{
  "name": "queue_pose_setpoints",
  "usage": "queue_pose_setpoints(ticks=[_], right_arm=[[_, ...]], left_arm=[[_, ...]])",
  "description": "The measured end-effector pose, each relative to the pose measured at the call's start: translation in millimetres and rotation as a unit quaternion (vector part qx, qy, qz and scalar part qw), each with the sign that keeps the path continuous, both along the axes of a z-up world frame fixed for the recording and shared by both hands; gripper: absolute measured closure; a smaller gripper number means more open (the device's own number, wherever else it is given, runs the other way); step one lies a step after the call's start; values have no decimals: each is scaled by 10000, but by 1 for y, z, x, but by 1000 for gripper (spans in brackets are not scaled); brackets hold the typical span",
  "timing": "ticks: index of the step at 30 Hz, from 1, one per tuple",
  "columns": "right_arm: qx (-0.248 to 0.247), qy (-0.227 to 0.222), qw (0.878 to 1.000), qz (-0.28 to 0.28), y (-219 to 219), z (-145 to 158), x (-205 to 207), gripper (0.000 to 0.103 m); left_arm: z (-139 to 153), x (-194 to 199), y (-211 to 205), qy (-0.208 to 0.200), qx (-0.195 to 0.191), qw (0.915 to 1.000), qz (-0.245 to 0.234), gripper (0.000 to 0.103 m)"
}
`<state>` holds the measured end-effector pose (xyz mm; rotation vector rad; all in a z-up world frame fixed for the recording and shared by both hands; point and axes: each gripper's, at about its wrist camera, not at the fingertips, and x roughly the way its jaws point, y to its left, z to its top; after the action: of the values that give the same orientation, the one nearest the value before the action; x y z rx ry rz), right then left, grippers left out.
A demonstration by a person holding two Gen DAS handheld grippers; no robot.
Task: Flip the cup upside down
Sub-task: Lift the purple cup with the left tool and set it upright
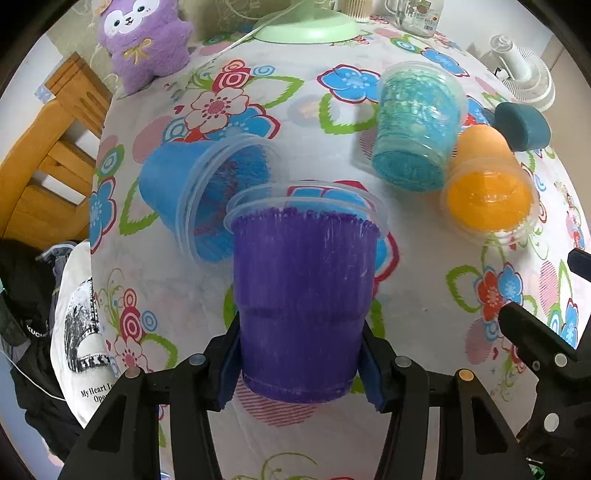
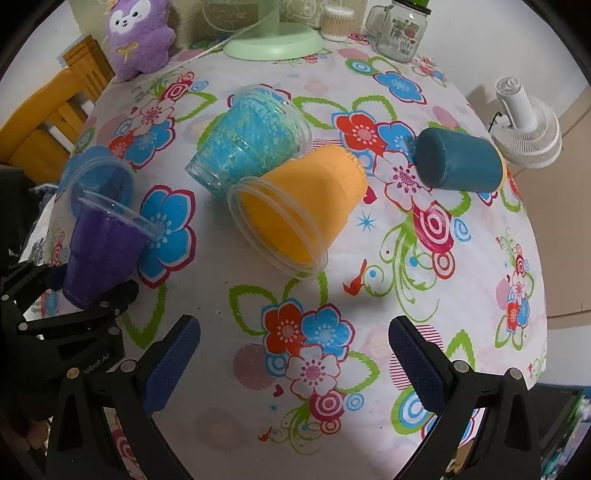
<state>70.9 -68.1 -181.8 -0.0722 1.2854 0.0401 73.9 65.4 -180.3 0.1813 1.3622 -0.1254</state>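
Observation:
My left gripper (image 1: 299,373) is shut on the base of a purple cup (image 1: 303,295) and holds it above the table with its clear rim pointing away from me. The cup also shows at the left of the right wrist view (image 2: 103,254), tilted with its rim up. A blue cup (image 1: 192,195) lies on its side just behind it. A glittery teal cup (image 2: 251,144), an orange cup (image 2: 295,214) and a dark teal cup (image 2: 458,162) lie on their sides. My right gripper (image 2: 291,365) is open and empty above the tablecloth.
The table has a flowered cloth (image 2: 369,295). A purple plush toy (image 2: 140,33), a green lamp base (image 2: 273,40), a glass jar mug (image 2: 402,29) and a small white fan (image 2: 524,122) stand along the far and right edges. A wooden chair (image 1: 48,147) is at the left.

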Motion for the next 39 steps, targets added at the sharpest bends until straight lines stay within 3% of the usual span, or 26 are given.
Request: queue_pose_setpoints(ticks=[7, 15, 26, 39], right_arm=[[65, -65, 9999, 76, -13, 5, -10, 0], [100, -102, 9982, 583, -30, 10, -11, 0], [-7, -203, 9885, 1501, -72, 16, -3, 0], [-87, -199, 9826, 1845, -120, -1, -4, 0]], left_arm=[[12, -11, -13, -78, 28, 9998, 153, 47], [18, -28, -19, -98, -42, 9956, 931, 47], [10, -47, -57, -205, -399, 9748, 2184, 47], [-6, -57, -105, -317, -580, 9651, 2533, 47]])
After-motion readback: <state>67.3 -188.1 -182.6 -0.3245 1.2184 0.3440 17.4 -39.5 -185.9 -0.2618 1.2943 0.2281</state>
